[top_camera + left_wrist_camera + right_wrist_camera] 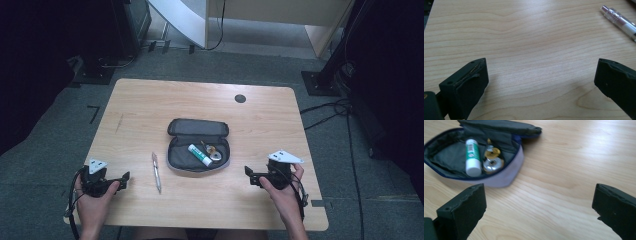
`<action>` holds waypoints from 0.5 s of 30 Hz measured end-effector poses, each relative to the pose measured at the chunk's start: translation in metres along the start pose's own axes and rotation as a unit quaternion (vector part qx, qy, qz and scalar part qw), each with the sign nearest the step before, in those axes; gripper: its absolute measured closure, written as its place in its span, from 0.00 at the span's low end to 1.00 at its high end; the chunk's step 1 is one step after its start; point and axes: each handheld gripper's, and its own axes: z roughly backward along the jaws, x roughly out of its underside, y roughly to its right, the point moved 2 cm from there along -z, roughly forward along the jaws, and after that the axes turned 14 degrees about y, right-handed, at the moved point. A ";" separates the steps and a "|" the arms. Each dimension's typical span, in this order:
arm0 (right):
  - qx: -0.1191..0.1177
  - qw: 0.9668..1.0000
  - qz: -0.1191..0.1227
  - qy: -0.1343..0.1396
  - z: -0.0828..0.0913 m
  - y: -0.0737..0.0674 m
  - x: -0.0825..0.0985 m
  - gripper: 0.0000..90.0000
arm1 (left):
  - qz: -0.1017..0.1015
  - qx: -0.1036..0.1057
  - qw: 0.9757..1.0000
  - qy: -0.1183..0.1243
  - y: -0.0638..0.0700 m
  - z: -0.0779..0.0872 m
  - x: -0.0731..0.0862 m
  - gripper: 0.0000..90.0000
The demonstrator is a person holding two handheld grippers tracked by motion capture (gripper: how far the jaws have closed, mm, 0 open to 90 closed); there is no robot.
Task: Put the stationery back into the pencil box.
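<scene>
Pencil case (198, 146) is seen unzipped at table centre, lid flap folded back toward the far edge. Dark grey lining inside, pale lilac outer wall visible in the right gripper view (506, 178). Contents: a white tube with green label (199, 154), laid diagonally, and a round metallic item with a yellow part (214, 152) just beside it, touching or nearly so. Both are seen more closely in the right gripper view: tube (472, 157), metallic item (492, 161). What the metallic item is cannot be told.

A clear pen (156, 172) is laid on the table just left of the case, apart from it, pointing roughly toward the near edge. Its end is also caught at the upper right in the left gripper view (620, 22).

Table (150, 105) is light wood with rounded corners; a dark cable hole (240, 98) is set near the far edge. Grey carpet floor is seen around it, with black stand bases and cables at the sides and a light wooden cabinet at the far end.

Left gripper (123, 180) is held low at the near left corner, jaws pointed right toward the pen, spread wide, nothing between them, only bare wood.

Right gripper (248, 176) is held at the near right, jaws pointed left toward the case, fully apart, nothing gripped. The case is seen ahead of the left jaw, not touched.
</scene>
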 end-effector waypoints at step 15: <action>0.061 0.998 -0.014 -0.027 0.029 0.047 0.052 0.00 | -0.009 0.031 0.999 0.003 0.040 0.000 -0.012 0.05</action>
